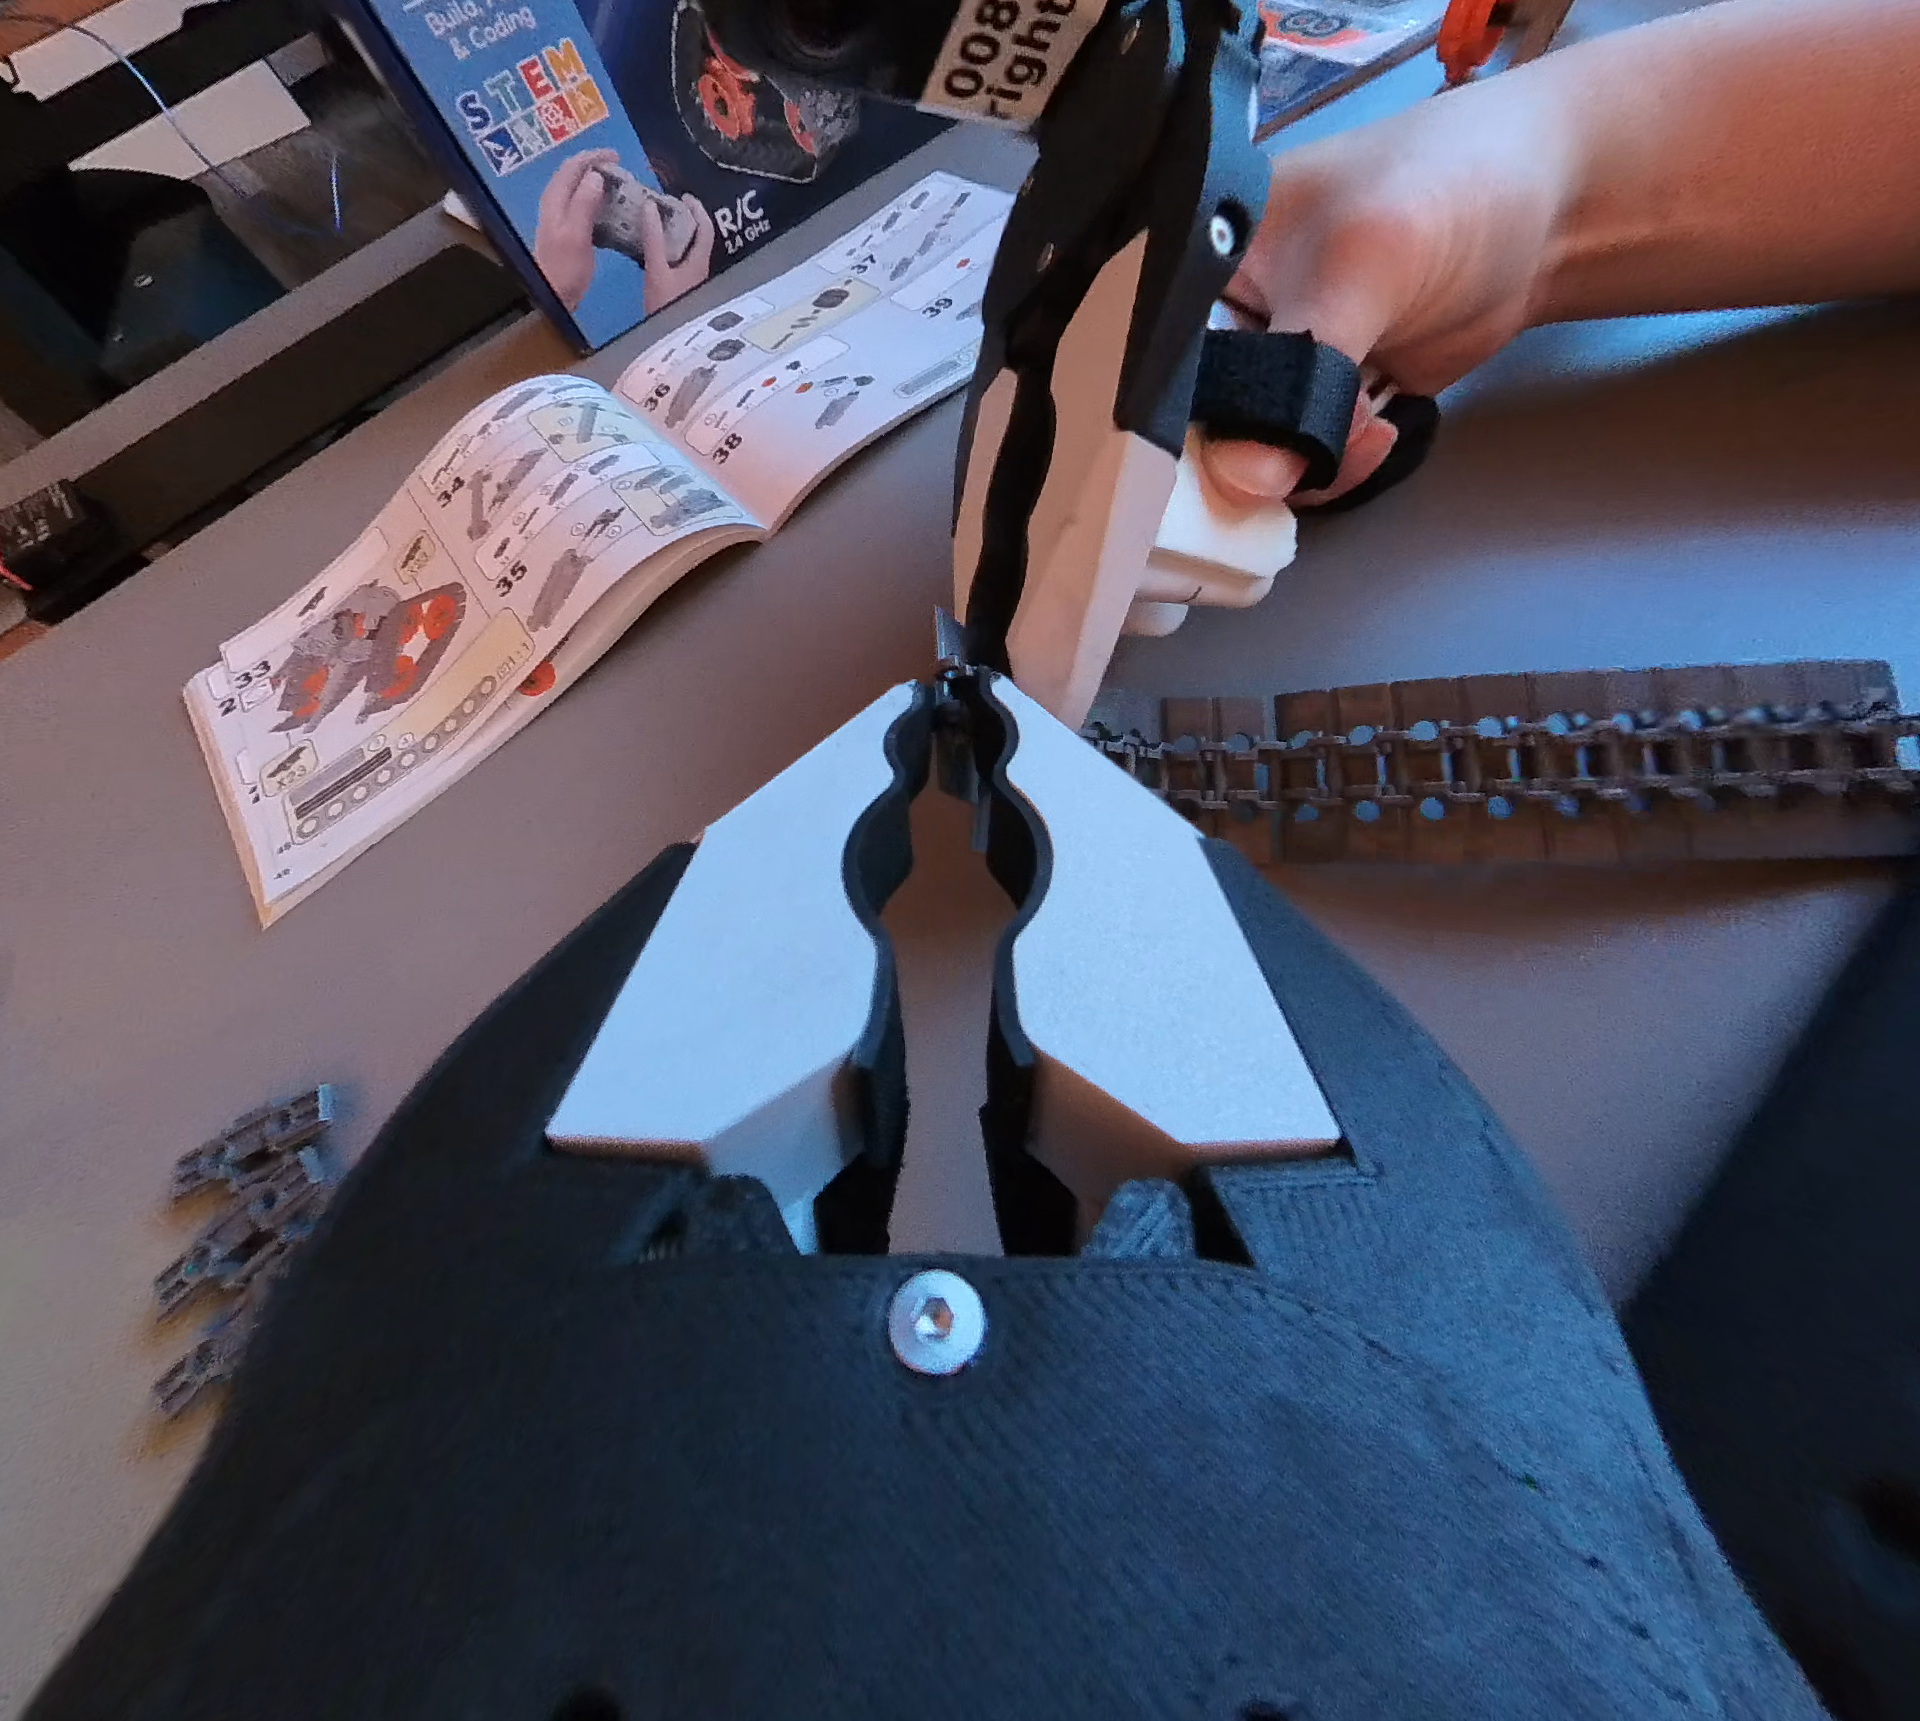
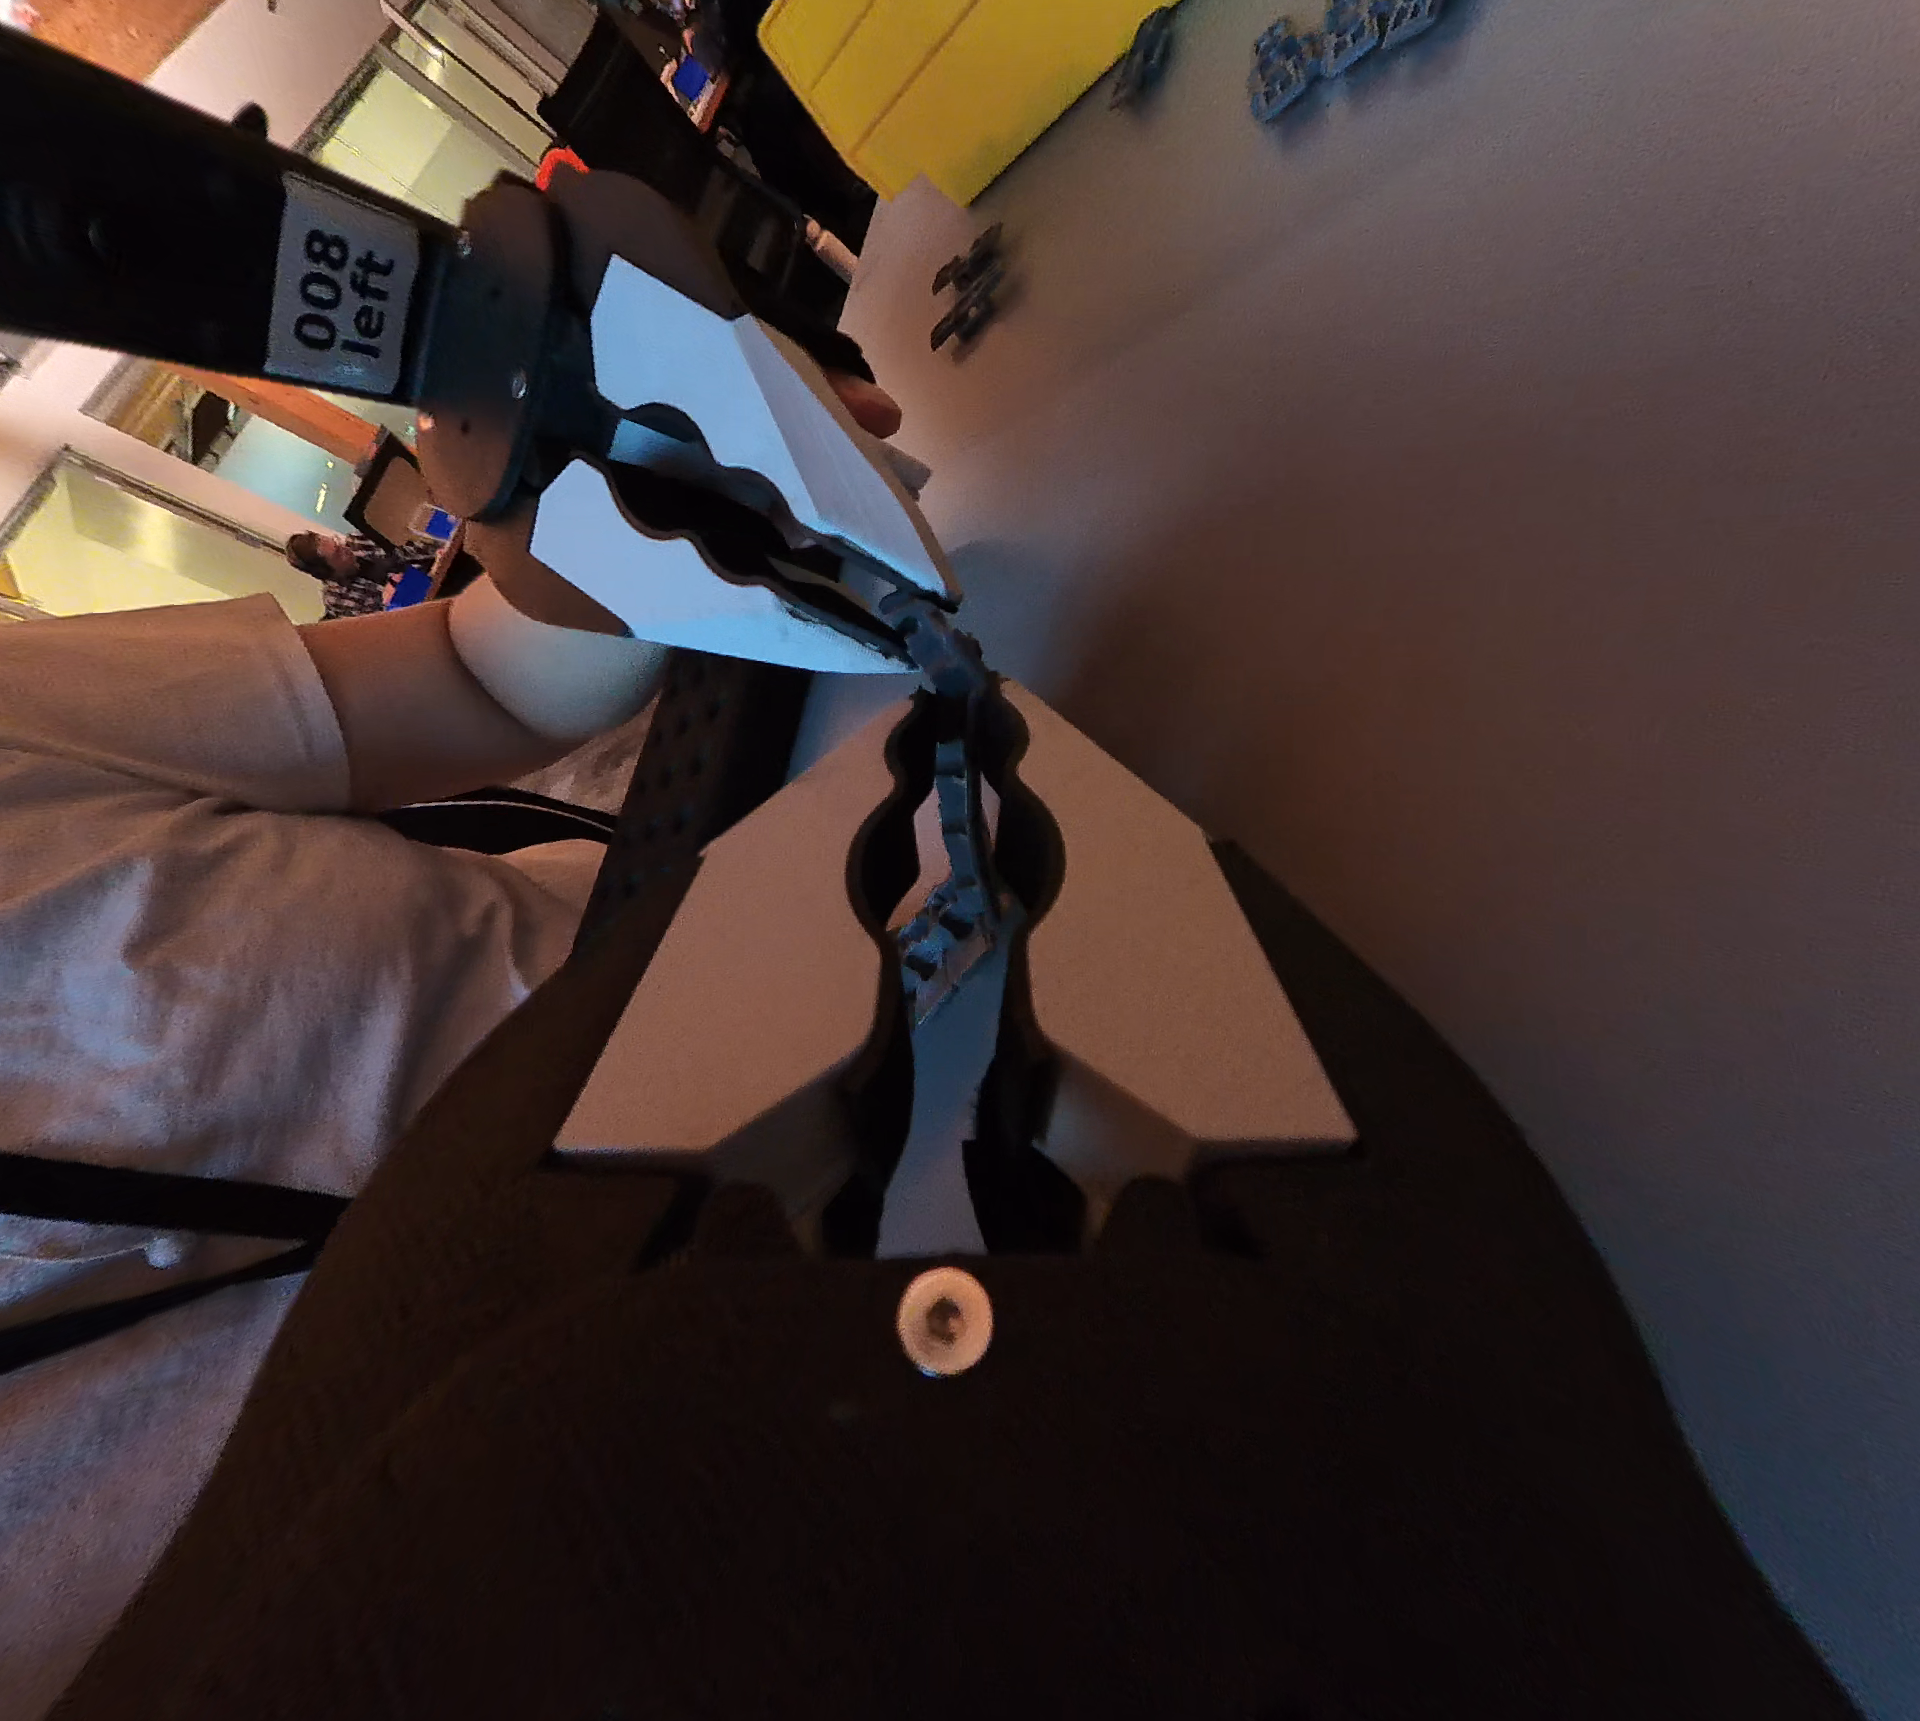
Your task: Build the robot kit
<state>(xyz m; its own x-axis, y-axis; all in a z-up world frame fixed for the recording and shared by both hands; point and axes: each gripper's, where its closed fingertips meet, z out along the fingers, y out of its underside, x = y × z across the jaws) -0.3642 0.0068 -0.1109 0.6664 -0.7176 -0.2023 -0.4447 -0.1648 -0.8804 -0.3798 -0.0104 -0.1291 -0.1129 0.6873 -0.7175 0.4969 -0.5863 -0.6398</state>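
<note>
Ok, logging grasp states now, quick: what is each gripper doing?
Left gripper: shut on a small dark track link piece.
Right gripper: shut on a short dark chain of track links, tip to tip with the left.

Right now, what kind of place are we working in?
Probably a hobby or maker workspace, set inside an office-like room: a grey tabletop carries an open paper instruction booklet, a blue cardboard kit box and a long dark plastic tread chain. Glass partitions stand behind.

Black printed tongs (image 1: pixel 951 705) with white wedge fingers (image 1: pixel 748 975), wavy black pads, silver hex screw (image 1: pixel 935 1321)
</note>
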